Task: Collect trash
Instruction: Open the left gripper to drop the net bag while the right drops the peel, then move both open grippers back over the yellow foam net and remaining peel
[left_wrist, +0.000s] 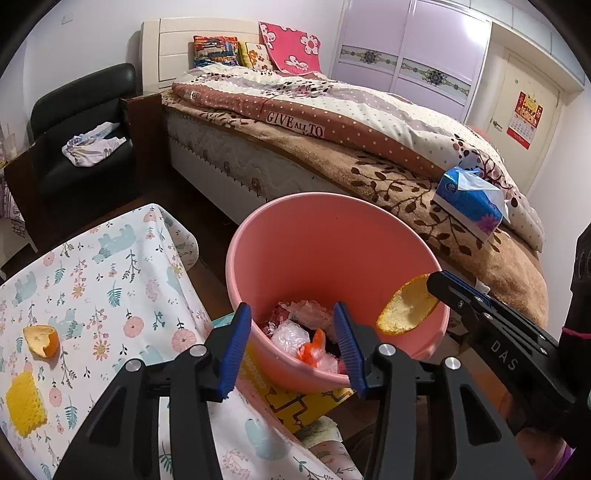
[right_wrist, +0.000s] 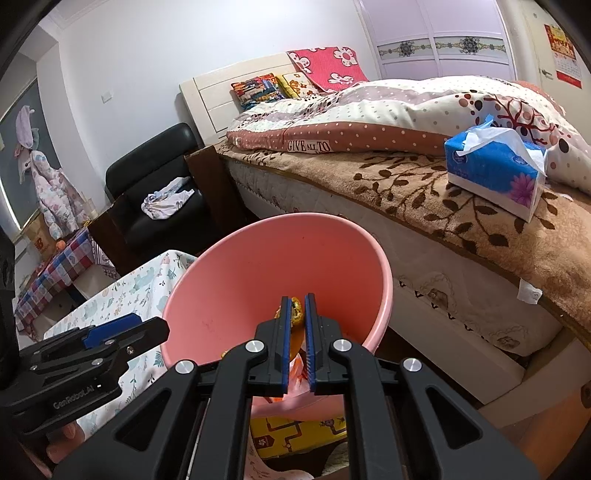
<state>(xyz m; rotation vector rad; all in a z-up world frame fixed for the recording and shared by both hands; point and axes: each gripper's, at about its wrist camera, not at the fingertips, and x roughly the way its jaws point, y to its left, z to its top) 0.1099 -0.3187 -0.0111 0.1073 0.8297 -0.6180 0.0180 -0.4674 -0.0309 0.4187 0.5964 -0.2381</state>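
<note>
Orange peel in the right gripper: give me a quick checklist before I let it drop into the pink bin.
1. Right gripper shut on orange peel: ok.
2. Peel over the pink bin opening: ok, but near its rim.
3. Left gripper open, holding nothing: ok.
4. Left gripper clear of the drop path: cannot tell.
5. Room in bin above the plastic wrappers: ok.
6. Table trash finished: not ok, second orange peel on the tablecloth.

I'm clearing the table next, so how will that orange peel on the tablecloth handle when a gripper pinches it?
The peel looks like a thin curved shell, so it is probably light and may flex or crack if squeezed. It sits cupped on the tablecloth, so it could rock or skid when nudged. The open left gripper seems wide enough.
</note>
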